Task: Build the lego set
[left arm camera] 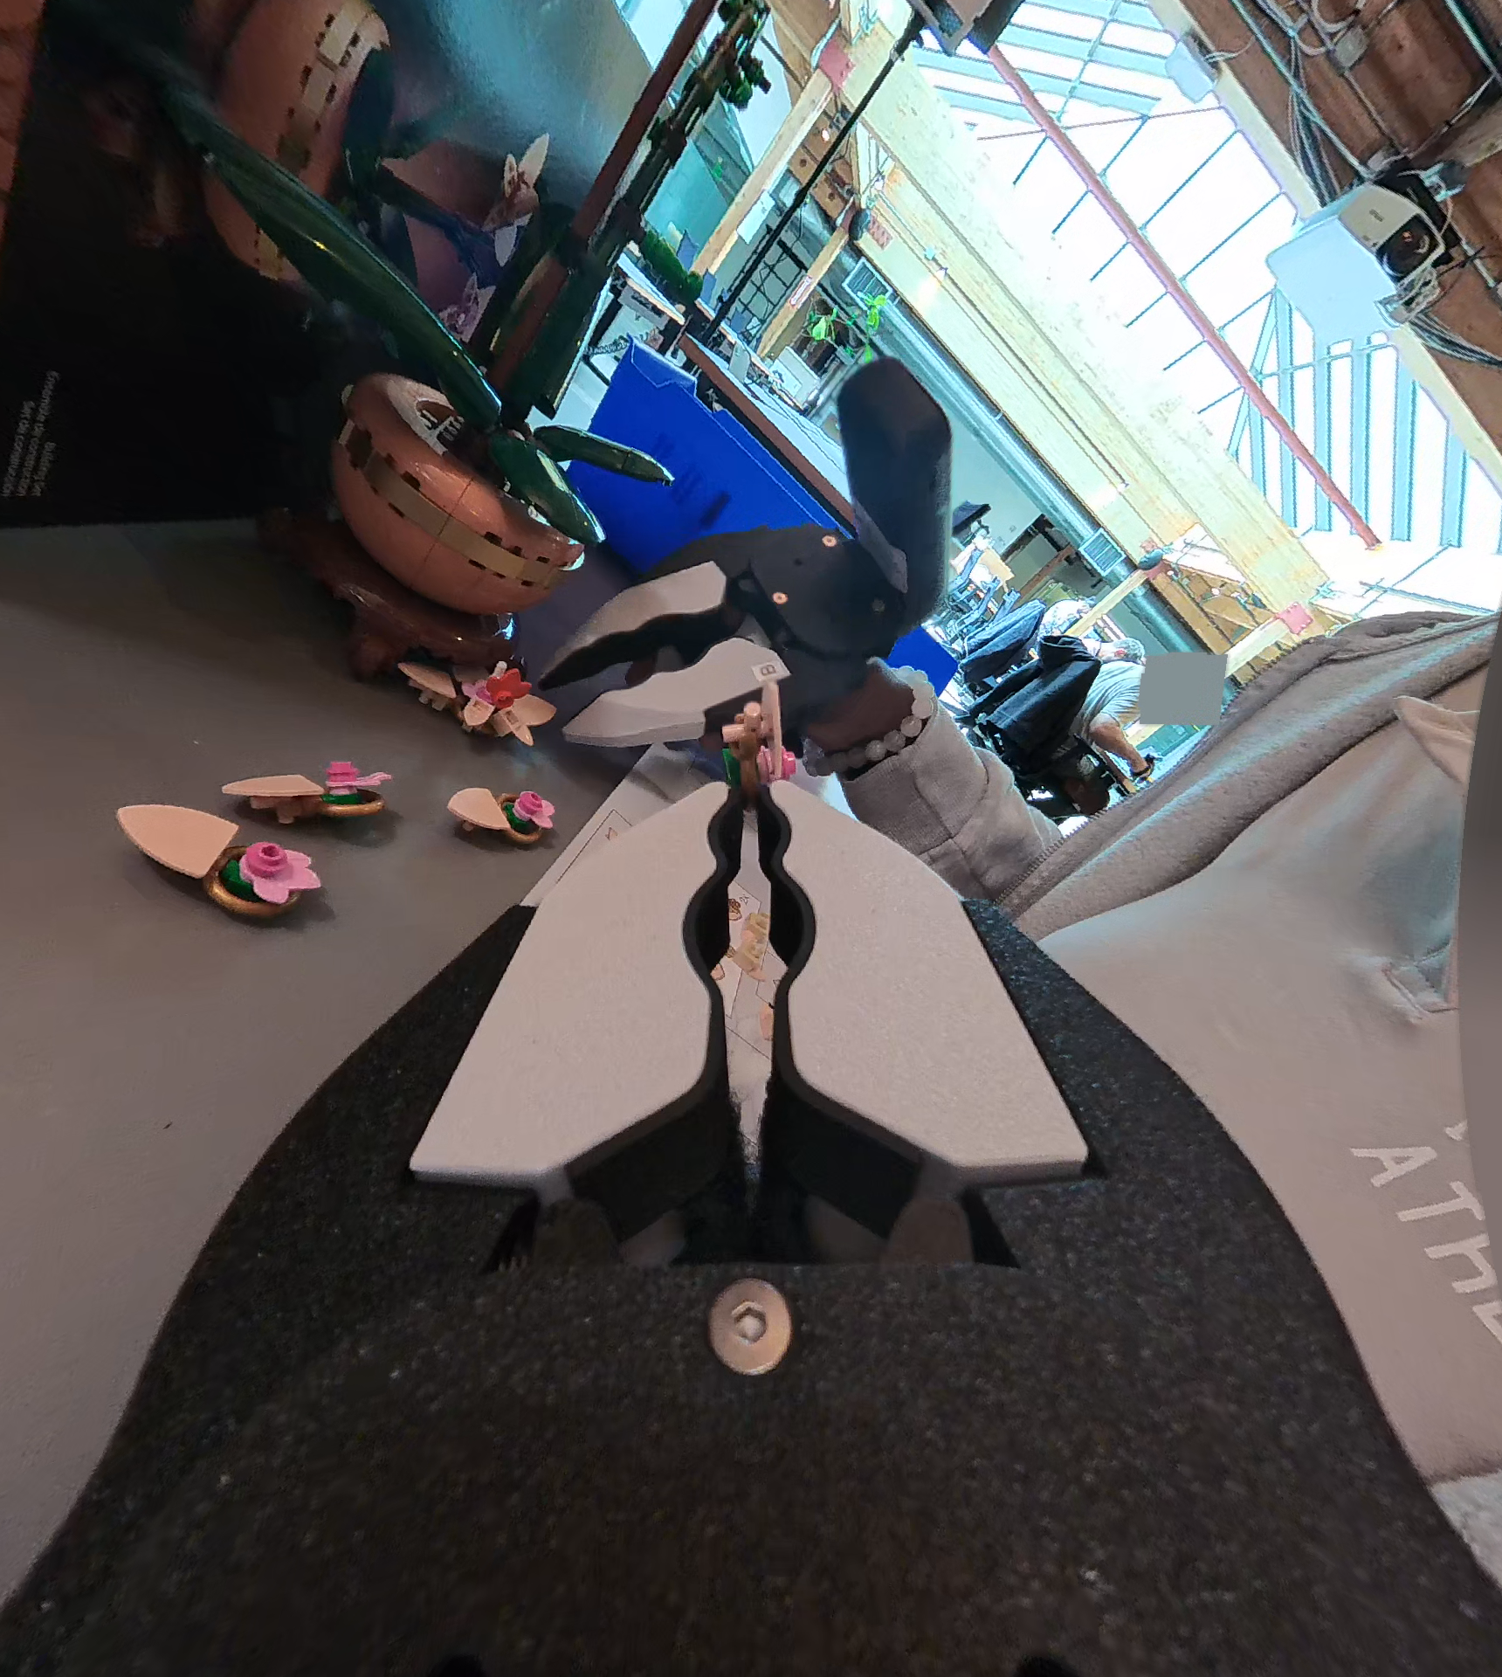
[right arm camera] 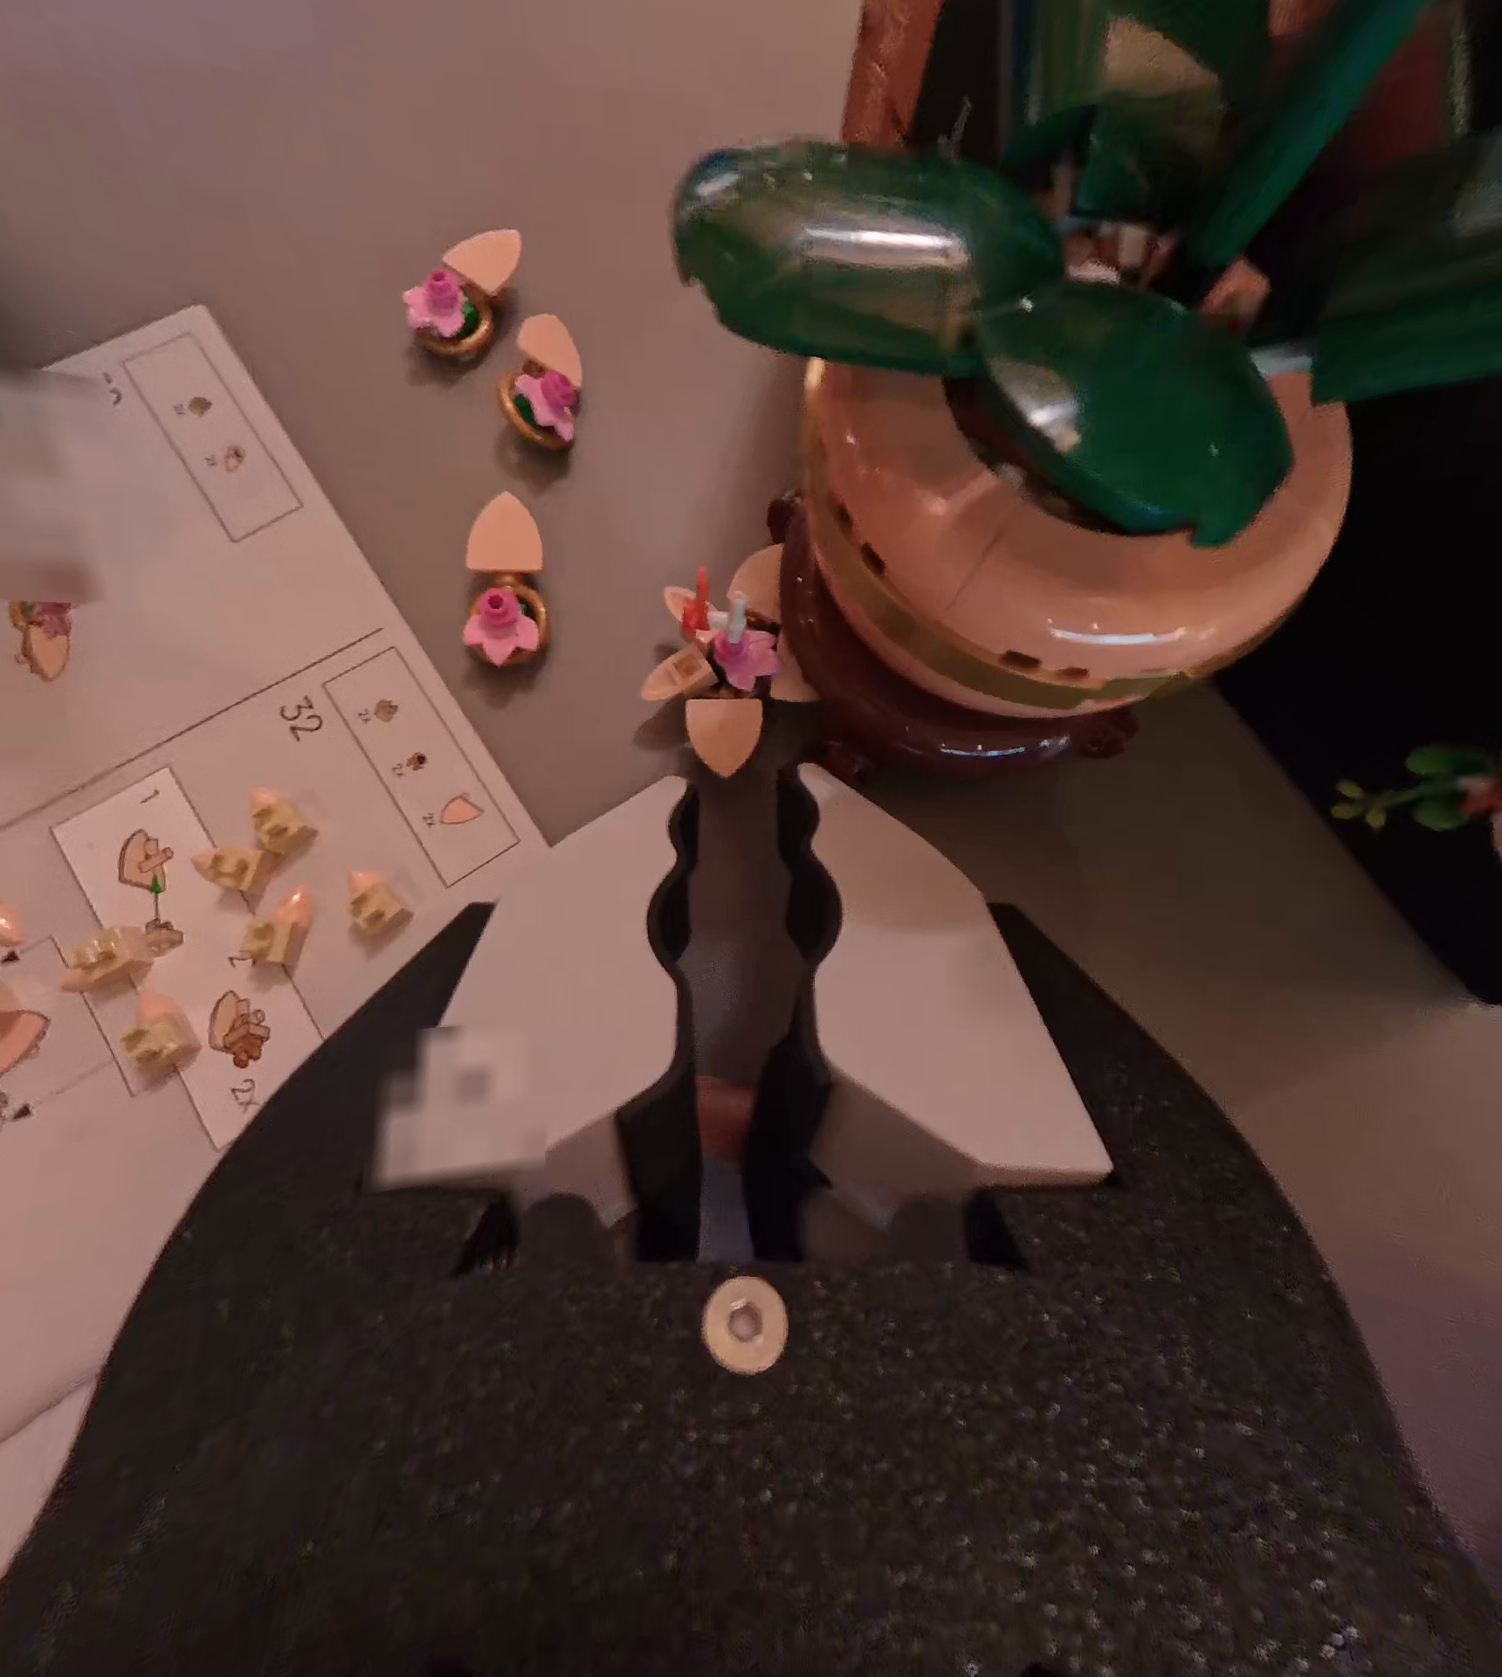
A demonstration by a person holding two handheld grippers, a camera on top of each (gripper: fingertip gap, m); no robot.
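Observation:
My left gripper [left arm camera: 749, 789] is shut on a small brick flower stem [left arm camera: 756, 740] with gold, pink and green parts, and holds it above the table. My right gripper [right arm camera: 746, 788] is open with a narrow gap and nothing between its pads. It hovers just short of a tan petal [right arm camera: 723, 735] on a flower cluster [right arm camera: 720, 671] lying against the base of the pink brick plant pot [right arm camera: 1047, 563]. In the left wrist view the right gripper [left arm camera: 579, 703] shows with its tips beside that cluster [left arm camera: 493, 699] and the pot [left arm camera: 439, 508].
Three small pink flower pieces with tan petals lie on the grey table [left arm camera: 271, 871] [left arm camera: 312, 794] [left arm camera: 502, 808]. An instruction sheet [right arm camera: 185, 635] at the left carries several loose pale pieces [right arm camera: 276, 907]. The set's dark box [left arm camera: 49, 272] stands behind the pot. A person's grey sleeve [left arm camera: 929, 799] is at the right. The left gripper's tips are roughly 15 cm from the right gripper's.

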